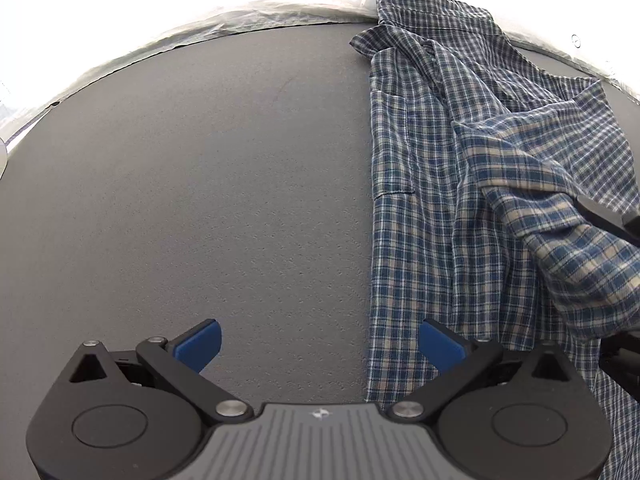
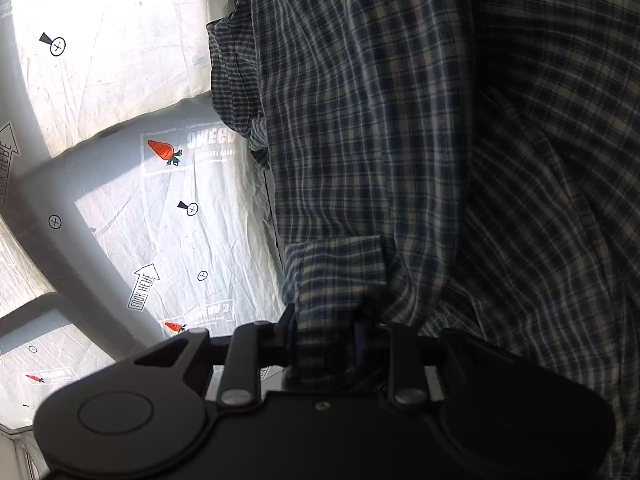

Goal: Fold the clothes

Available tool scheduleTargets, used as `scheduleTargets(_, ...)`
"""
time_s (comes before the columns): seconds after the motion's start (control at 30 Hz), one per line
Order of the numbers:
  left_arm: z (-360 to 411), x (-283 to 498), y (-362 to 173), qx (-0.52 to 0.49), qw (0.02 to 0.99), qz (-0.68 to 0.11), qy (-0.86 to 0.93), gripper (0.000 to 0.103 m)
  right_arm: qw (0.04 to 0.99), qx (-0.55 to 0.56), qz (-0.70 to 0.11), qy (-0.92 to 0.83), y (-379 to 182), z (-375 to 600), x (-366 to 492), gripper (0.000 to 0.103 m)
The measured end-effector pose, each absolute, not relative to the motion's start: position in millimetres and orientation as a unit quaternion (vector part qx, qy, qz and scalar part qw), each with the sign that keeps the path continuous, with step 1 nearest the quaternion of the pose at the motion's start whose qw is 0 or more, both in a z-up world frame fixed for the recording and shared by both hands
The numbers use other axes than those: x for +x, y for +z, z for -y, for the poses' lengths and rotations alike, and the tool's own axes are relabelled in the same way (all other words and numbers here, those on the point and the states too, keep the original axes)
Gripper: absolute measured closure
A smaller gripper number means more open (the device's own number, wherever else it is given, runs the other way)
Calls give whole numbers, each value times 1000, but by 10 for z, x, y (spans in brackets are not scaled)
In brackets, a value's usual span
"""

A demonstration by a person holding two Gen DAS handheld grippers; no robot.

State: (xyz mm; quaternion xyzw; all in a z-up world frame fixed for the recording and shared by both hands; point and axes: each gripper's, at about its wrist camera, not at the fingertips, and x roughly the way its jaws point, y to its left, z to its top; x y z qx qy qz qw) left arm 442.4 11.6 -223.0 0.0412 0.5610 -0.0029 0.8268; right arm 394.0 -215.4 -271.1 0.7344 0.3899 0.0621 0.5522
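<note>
Lies on the grey table (image 1: 180, 184), toward its right side: a blue plaid shirt (image 1: 420, 216), long axis running from near edge to far, collar end at the far edge. Hangs wide apart and empty above the shirt's left edge: left gripper (image 1: 320, 346). Clamps a bunched fold of shirt (image 2: 400, 140), lifted over a printed white sheet (image 2: 168, 216): right gripper (image 2: 326, 334).
</note>
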Motion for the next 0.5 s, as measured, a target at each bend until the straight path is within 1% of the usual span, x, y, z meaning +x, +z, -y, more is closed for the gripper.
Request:
scheduleTargets(0.2, -228, 4504, -2247, 24, 821, -570, 21, 0, 543, 723, -419, 88, -2793, 1902, 4178, 75)
scheduleTargets(0.4, -275, 4556, -2234, 27, 820, -571, 34, 0, 532, 735, -408, 108, -2788, 1751, 4412, 75)
scheduleTargets(0.47, -272, 4560, -2246, 29, 818, -573, 34, 0, 537, 728, -414, 105, -2791, 1748, 4427, 72)
scheduleTargets(0.5, -269, 4558, -2255, 30, 817, -574, 32, 0, 540, 724, -417, 103, -2793, 1746, 4434, 67)
